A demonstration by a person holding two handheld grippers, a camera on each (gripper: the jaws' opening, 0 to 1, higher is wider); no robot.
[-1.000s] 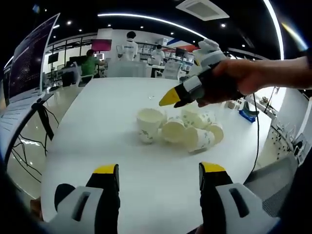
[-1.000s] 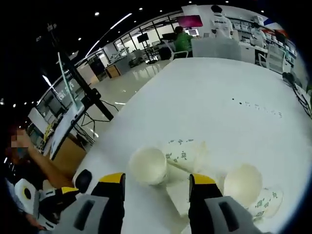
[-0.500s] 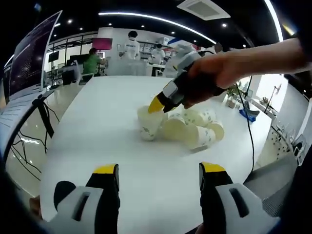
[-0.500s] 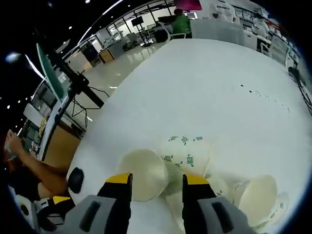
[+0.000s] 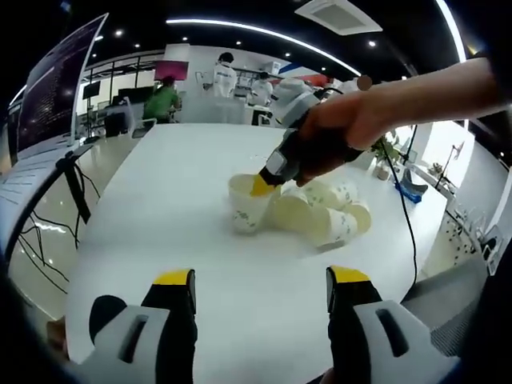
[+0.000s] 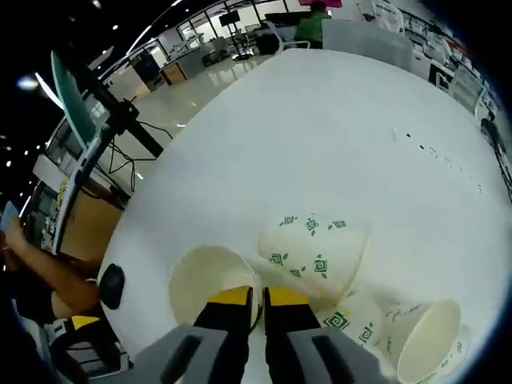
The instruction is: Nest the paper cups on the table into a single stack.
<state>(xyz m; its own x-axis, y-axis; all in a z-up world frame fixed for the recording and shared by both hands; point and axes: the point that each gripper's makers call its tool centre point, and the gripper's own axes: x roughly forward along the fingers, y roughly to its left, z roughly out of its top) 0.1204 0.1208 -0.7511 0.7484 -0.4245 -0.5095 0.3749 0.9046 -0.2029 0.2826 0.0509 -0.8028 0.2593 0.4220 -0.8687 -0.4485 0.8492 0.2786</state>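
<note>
Several white paper cups with green print cluster mid-table. One cup (image 5: 246,210) stands upright, mouth up; the other cups (image 5: 320,216) lie on their sides to its right. My right gripper (image 5: 261,187), held by a hand, reaches in from the right and is shut on the near rim of the upright cup (image 6: 204,280). In the right gripper view its own yellow tips (image 6: 258,298) sit almost together with the rim wall between them, and a lying cup (image 6: 316,250) rests just beyond. My left gripper (image 5: 262,278) stays open over bare table, well short of the cups.
The white table (image 5: 160,184) stretches far back; its left edge drops to a shiny floor with a black stand (image 5: 74,180) and a large monitor (image 5: 48,96). People stand by desks at the back. A black cable (image 5: 412,232) hangs at the right.
My right gripper came down and left from above the cups to the upright cup, and its jaws went from open to shut on the rim. The left gripper held still.
</note>
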